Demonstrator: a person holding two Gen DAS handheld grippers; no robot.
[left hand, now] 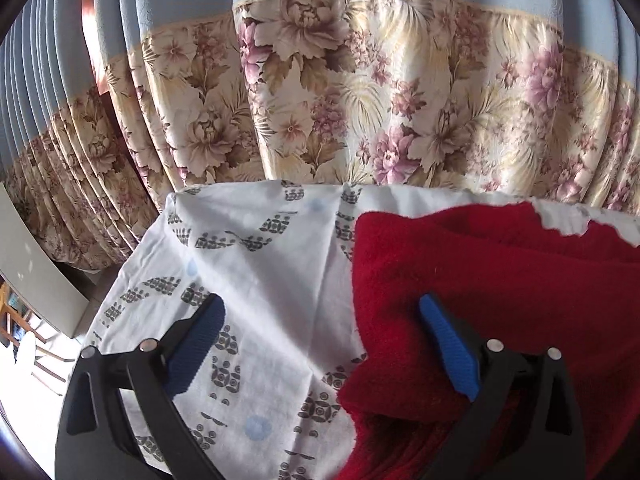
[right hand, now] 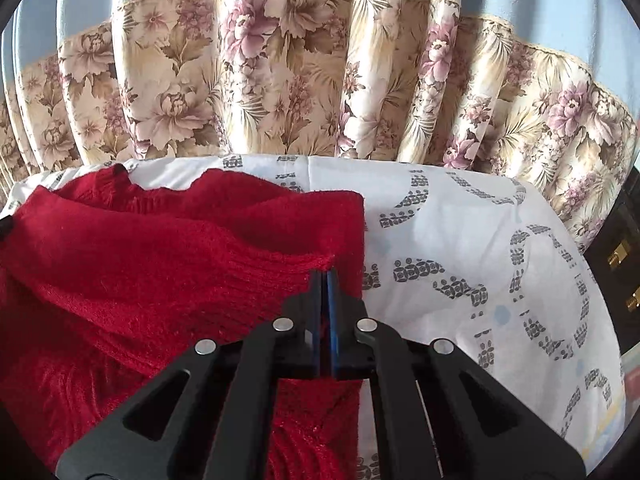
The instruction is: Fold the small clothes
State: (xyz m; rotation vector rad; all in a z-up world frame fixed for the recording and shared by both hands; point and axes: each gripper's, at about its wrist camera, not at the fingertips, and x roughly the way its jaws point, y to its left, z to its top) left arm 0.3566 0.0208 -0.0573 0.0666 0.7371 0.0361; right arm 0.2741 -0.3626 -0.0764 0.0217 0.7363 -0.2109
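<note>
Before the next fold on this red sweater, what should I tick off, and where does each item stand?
1. Right gripper shut on the red sweater: ok.
2. Left gripper gripping the sweater: not ok, open, one finger over the knit.
3. Sweater lying flat: not ok, bunched.
4. Sweater on the white sheet: ok.
5. Curtain apart from the sweater: ok.
6. Sleeves tucked in: cannot tell.

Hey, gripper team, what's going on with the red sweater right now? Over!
Left hand-held gripper open, straddling sweater edge. Right hand-held gripper shut on red sweater. Sweater lies on patterned white sheet. Nothing in the way.
</note>
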